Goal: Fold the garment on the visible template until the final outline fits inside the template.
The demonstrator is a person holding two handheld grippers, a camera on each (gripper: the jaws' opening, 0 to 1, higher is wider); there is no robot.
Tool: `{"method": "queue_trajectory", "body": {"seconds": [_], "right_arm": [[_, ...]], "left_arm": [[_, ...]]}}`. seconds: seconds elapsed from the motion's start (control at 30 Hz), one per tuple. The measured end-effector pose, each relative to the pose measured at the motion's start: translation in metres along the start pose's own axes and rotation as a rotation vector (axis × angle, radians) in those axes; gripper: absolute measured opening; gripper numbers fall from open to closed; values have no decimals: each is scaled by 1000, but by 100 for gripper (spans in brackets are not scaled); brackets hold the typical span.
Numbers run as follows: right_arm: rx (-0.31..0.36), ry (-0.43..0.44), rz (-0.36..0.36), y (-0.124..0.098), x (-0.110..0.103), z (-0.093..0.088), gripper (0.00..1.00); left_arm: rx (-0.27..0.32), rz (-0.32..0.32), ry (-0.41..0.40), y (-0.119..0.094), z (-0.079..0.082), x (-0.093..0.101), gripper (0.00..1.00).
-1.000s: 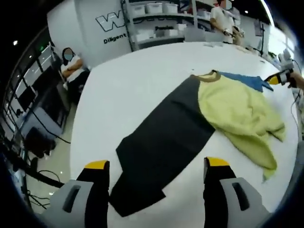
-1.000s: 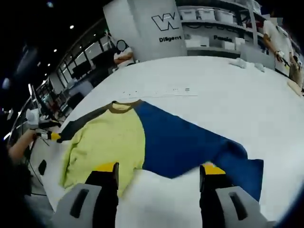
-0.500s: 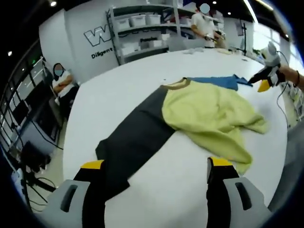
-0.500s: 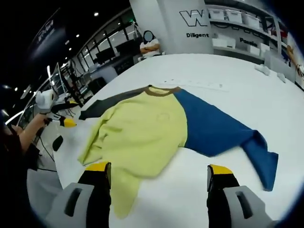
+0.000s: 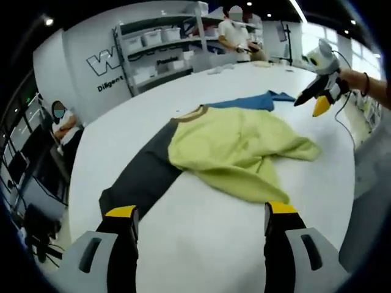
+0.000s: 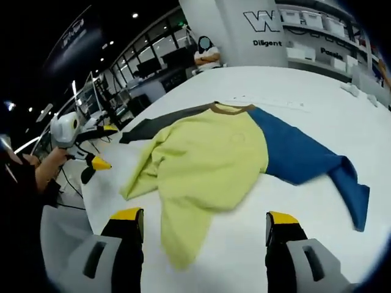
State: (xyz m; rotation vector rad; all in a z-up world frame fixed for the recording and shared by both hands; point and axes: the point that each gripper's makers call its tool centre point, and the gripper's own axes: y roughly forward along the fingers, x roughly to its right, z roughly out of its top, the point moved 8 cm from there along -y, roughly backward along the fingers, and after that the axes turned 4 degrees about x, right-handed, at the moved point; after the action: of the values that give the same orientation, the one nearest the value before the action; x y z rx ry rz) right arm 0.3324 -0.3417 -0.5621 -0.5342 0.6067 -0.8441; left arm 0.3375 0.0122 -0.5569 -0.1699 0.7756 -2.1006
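Shirt [image 5: 238,146] — yellow body, one dark sleeve [image 5: 143,177], one blue [image 6: 299,152] — lies rumpled mid-bench [image 5: 201,238], unfolded, probably awaiting a first fold. Left gripper [image 5: 198,213] and right gripper [image 6: 198,217] hang above the near edge — jaws wide apart, holding and touching nothing.

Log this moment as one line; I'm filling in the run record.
garment: unfolded on white table, sleeves spread | left hand-held gripper: open, empty | right hand-held gripper: open, empty | fold: not begun
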Motion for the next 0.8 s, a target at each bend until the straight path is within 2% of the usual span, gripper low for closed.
{"method": "queue_trajectory", "body": {"seconds": [0.33,0.53,0.7,0.77,0.8], "right_arm": [[-33,-26,14,0,-14,-22,77],[-53,-27,41,2,-27,-37,74],[-73,-13,48,3,-38,-44,70],[-71,-13,48,4,-40,-46,68],[-76,-3,40,4,-41,-48,65]], "left_arm": [[11,-94,54,5,-7,34,80],[7,-148,46,8,-11,54,75],[-1,-180,28,12,-14,66,67],[3,-210,20,14,-15,74,63],[1,-216,21,15,-15,76,59]]}}
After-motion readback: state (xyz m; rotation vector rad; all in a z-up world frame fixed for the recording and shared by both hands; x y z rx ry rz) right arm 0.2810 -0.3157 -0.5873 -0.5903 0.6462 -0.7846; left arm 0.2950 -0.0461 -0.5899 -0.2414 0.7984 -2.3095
